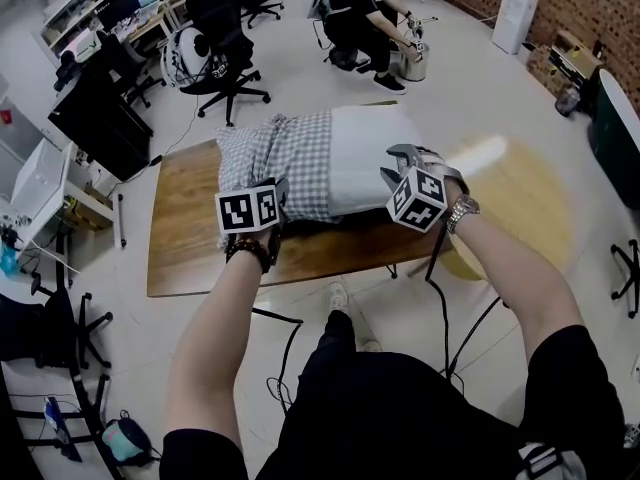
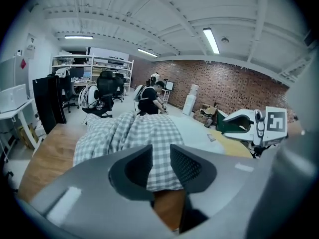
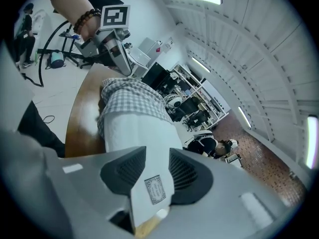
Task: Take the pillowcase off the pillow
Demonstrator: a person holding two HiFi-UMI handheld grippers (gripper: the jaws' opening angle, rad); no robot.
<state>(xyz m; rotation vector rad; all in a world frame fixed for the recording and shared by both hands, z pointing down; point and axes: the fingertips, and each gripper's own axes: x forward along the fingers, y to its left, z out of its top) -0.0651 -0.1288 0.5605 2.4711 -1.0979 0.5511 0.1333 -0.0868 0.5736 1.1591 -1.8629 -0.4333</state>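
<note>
A white pillow lies on the wooden table, its left part still inside a grey checked pillowcase that is bunched toward the left end. My right gripper is shut on the pillow's bare near corner; in the right gripper view the jaws pinch white fabric with a small label. My left gripper hovers at the pillowcase's near edge. Seen from the left gripper view, its jaws stand apart and the checked cloth lies just beyond them, not pinched.
A yellow round tabletop adjoins the wooden table on the right. Office chairs and a seated person are behind it, and a black cabinet stands to the left. Cables hang under the table's near edge.
</note>
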